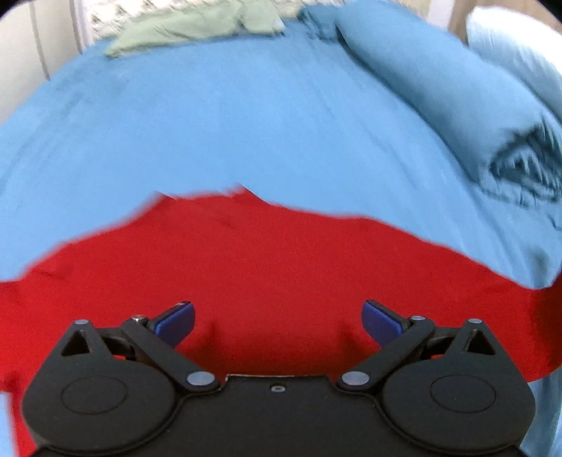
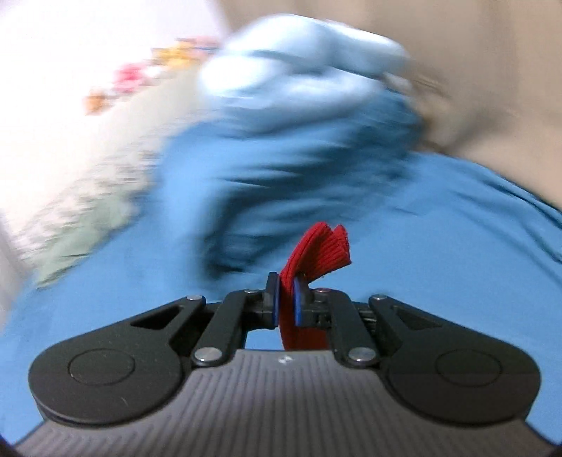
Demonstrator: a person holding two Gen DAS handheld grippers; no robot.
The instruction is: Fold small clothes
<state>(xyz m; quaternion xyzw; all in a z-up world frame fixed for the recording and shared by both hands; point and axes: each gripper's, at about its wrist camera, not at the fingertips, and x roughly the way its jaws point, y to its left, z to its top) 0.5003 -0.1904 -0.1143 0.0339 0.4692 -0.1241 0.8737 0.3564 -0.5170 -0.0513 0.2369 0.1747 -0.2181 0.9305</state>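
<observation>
A red garment [image 1: 267, 267] lies spread on the blue bedsheet [image 1: 246, 123] and fills the lower half of the left wrist view. My left gripper [image 1: 277, 321] hovers over it, open wide, its blue pads [image 1: 175, 321] apart with only the cloth lying beneath them. In the right wrist view my right gripper [image 2: 286, 298] is shut on a ribbed edge of the red garment [image 2: 321, 251], which fans out above the pads. That view is blurred by motion.
A rolled blue blanket [image 1: 439, 84] and a pale blue pillow [image 1: 516, 45] lie at the right of the bed. A pale green garment [image 1: 196, 26] rests at the bed's far edge. In the right wrist view the bundled blue bedding [image 2: 298, 105] lies ahead.
</observation>
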